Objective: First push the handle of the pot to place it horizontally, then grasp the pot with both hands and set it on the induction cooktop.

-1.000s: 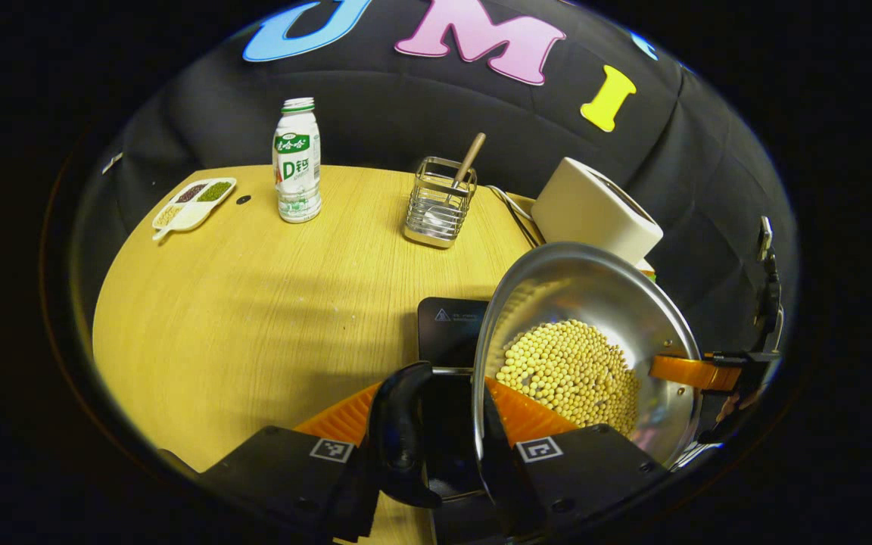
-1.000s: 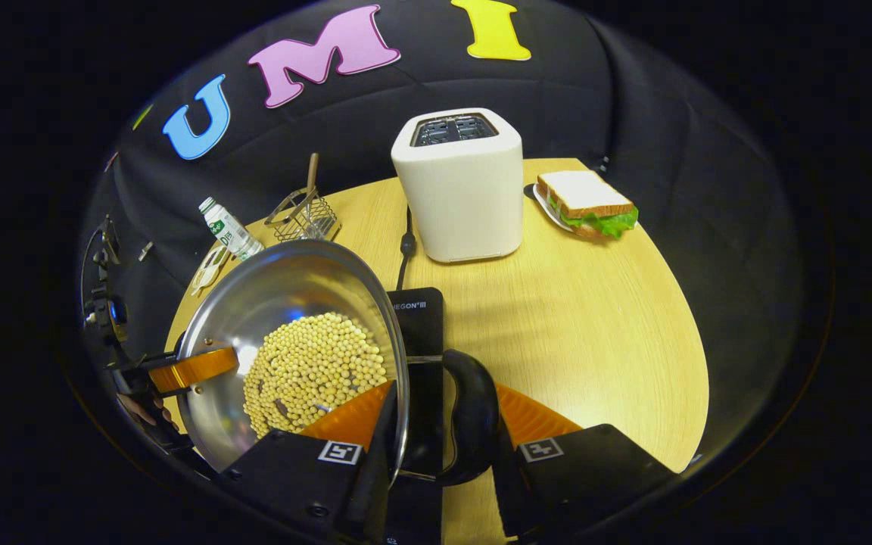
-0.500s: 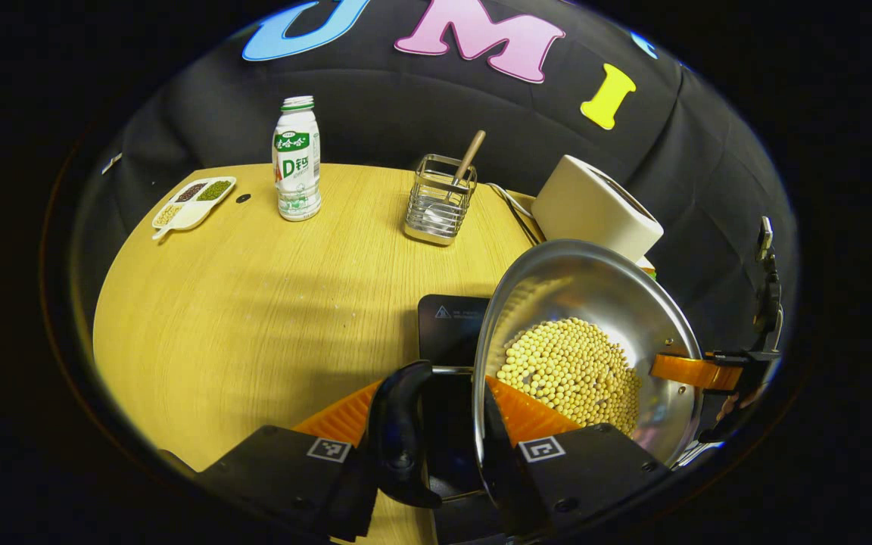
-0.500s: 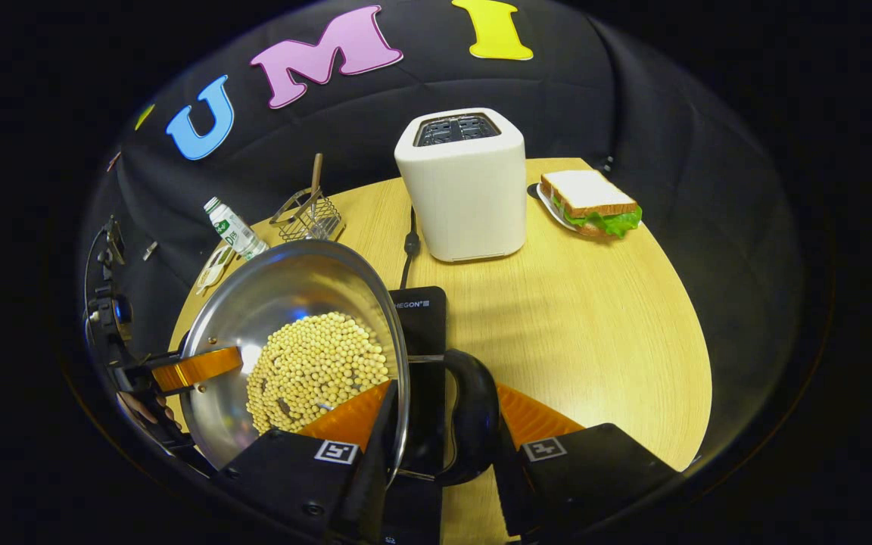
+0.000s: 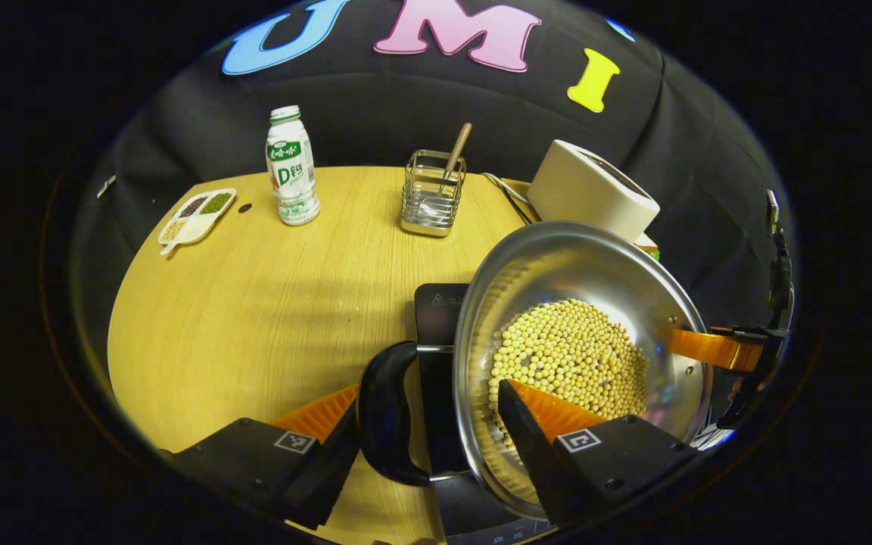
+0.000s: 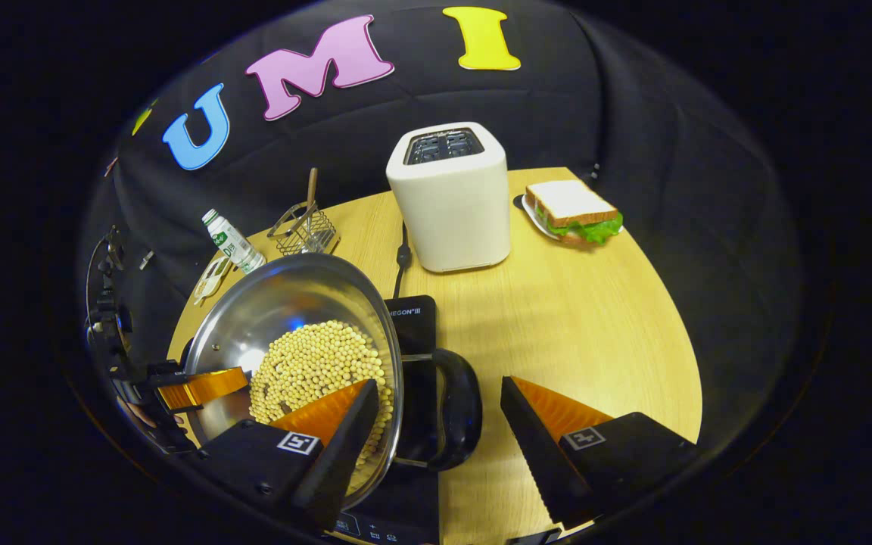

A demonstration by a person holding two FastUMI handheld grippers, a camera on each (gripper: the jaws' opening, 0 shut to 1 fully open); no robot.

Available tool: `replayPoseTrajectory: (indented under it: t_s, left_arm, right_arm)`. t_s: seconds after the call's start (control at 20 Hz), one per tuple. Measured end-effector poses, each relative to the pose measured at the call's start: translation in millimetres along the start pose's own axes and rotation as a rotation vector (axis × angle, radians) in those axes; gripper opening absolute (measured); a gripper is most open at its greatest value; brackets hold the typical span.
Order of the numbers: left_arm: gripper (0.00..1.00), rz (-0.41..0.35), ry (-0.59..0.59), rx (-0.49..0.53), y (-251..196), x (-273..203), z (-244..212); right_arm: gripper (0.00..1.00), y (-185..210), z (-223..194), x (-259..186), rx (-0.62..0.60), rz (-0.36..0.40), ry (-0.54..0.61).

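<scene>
Premises: a staged kitchen set inside a recording booth, not a lived-in home. The backdrop on all visible sides is black quilted cloth (image 6: pixel 633 121), and a single rounded light-wood counter (image 6: pixel 595 318) carries all items. Kitchen evidence on it: a white two-slot toaster (image 6: pixel 451 200) with its cord, a black flat induction cooktop (image 6: pixel 413 318), a stainless steel pot holding pale yellow beans (image 5: pixel 580 318), a wire utensil caddy with a wooden-handled tool (image 5: pixel 430 193), a white plastic drink bottle (image 5: pixel 290 168), a white divided dish of assorted beans (image 5: pixel 195 216), and a lettuce sandwich on a small plate (image 6: pixel 572 212).
</scene>
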State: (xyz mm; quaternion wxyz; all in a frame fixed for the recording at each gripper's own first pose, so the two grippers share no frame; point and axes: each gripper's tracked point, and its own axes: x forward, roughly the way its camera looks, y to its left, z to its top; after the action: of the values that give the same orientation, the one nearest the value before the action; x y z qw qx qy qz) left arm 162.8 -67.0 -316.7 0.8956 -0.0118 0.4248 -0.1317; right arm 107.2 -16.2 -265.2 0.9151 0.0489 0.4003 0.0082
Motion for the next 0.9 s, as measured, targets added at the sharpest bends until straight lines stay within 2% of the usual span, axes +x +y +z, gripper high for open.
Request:
replayPoseTrajectory:
  t_s: [0.1, 0.2, 0.35, 0.65, 0.9]
  left_arm:
    - [0.96, -0.001, -0.039, 0.021, -6.2, -15.3, 4.4]
    - [0.95, 0.043, -0.079, 0.047, -3.2, -32.2, 11.9]
    - [0.96, 0.055, -0.189, 0.040, -10.1, -67.9, 29.6]
    - [0.96, 0.101, -0.512, 0.102, -18.0, -190.6, 75.0]
    - [0.95, 0.108, -0.719, 0.123, -20.6, -292.3, 69.9]
  right_arm:
    - [0.99, -2.3, 2.2, -20.4, 0.003, -0.034, -0.029]
    - [0.99, -1.3, 6.2, -41.1, -0.002, -0.059, -0.072]
    - [0.99, 1.7, 14.0, -75.8, -0.013, -0.096, -0.155]
    - [0.99, 16.4, 45.1, -169.5, -0.092, -0.163, -0.436]
    - [0.99, 33.9, 60.4, -257.2, -0.061, -0.170, -0.682]
